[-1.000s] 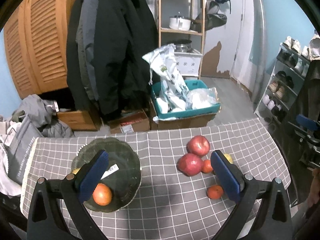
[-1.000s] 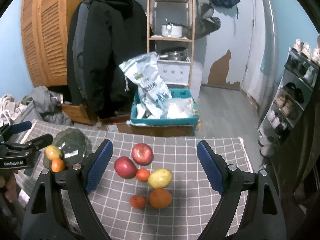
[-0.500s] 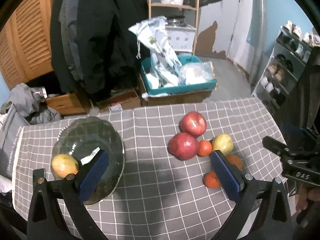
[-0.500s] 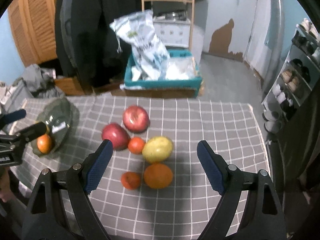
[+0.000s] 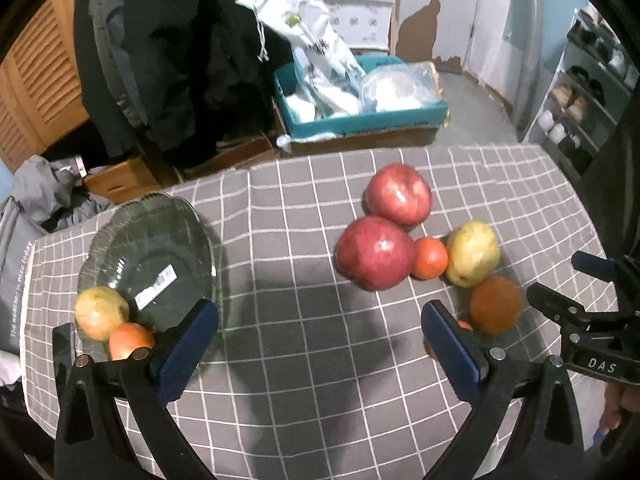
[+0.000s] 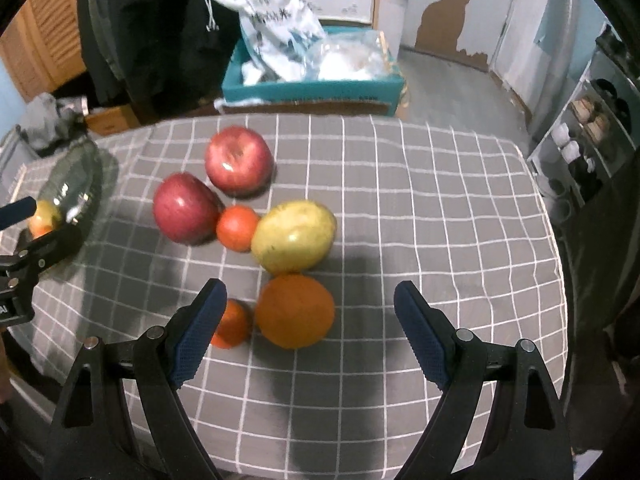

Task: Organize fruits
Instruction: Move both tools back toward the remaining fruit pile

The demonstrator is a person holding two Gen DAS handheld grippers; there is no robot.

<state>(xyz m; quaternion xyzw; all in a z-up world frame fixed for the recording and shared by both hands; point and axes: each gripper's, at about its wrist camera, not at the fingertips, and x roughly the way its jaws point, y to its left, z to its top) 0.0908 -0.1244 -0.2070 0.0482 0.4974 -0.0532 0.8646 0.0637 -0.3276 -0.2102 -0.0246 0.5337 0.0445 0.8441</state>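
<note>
Nearby, 6 loose fruits (image 6: 294,236) beside plate (image 5: 152,248)

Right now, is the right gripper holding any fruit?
No. The right gripper is open above the large orange, its pads clear of every fruit.

The left gripper (image 5: 319,338) hangs open over a grey checked tablecloth (image 5: 304,360). At ten o'clock, a dark glass plate (image 5: 160,240) holds a yellow fruit (image 5: 101,311) and an orange one (image 5: 129,344). At two o'clock cluster two red apples (image 5: 375,253).
</note>
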